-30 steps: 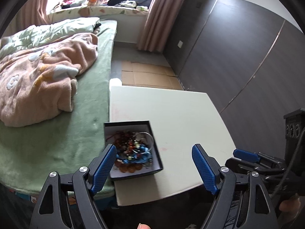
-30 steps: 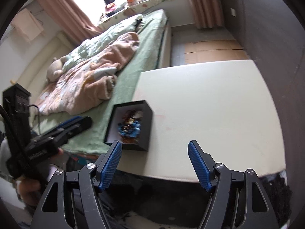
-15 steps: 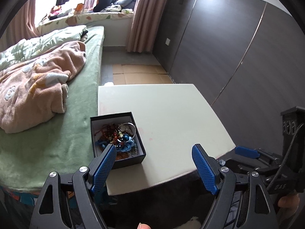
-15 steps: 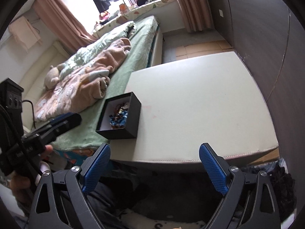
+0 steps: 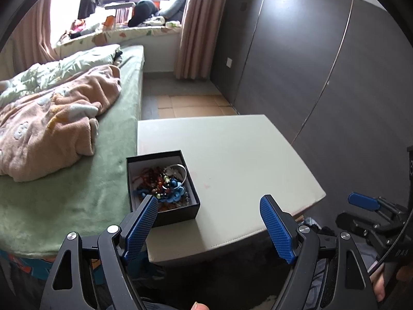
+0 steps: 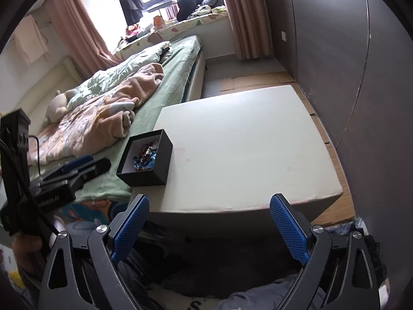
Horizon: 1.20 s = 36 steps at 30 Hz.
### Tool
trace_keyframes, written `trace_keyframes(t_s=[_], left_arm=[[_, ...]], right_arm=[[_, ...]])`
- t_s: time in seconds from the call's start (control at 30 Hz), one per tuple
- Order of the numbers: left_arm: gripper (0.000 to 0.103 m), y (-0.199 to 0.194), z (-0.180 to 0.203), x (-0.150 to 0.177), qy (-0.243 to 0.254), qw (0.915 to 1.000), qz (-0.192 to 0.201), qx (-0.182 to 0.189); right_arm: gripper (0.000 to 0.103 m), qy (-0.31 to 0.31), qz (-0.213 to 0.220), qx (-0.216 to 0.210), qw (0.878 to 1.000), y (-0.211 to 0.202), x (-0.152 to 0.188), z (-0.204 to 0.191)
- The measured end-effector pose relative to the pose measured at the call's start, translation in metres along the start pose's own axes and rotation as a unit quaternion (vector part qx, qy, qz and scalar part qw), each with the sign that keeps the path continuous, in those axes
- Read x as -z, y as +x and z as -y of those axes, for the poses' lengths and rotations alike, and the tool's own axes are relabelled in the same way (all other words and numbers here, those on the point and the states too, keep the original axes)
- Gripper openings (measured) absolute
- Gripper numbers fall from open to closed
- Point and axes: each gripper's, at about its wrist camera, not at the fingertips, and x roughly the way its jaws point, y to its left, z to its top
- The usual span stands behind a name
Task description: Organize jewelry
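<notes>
A black open box (image 5: 180,213) with a white lining sits at the near left corner of a cream table (image 5: 245,155). It holds tangled jewelry (image 5: 162,183): red and blue beads and a silver bangle. The box also shows in the right wrist view (image 6: 155,173). My left gripper (image 5: 210,226) is open and empty, held near and just above the box's front edge. My right gripper (image 6: 209,222) is open and empty, below the table's (image 6: 245,142) near edge. The right gripper also shows at the lower right of the left wrist view (image 5: 366,206).
A bed (image 5: 64,180) with a green sheet and a pink blanket (image 5: 51,126) adjoins the table's left side. Dark wardrobe doors (image 5: 322,64) stand to the right. Cardboard (image 5: 193,106) covers the floor beyond the table.
Both grippers have drawn back and risen, so the table and box look smaller and farther off. The right gripper's jaws have spread a little wider. The box has not moved.
</notes>
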Motion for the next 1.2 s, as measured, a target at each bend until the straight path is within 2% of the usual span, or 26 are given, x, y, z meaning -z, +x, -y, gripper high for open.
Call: trace_keyframes(t_s=[0.13,0.3,0.77,1.2], left_arm=[[0.082,-0.003,-0.003,0.001,-0.007,0.9998,0.009,-0.018],[0.082,-0.006,0.002,0.003,0.009,0.9994,0.016,-0.03],[0.082,-0.014,0.003,0.005,0.01,0.9985,0.038,-0.038],[0.082,-0.015,0.004,0.005,0.013,0.9984,0.041,-0.036]], right_arm=[[0.095,-0.011,0.017,0.011,1.0,-0.003,0.002,-0.006],[0.095,-0.017,0.024,0.016,0.999,-0.003,0.003,-0.01],[0.095,0.005,0.029,0.014,0.999,-0.005,0.005,-0.003],[0.095,0.005,0.027,0.015,1.0,-0.005,0.006,-0.003]])
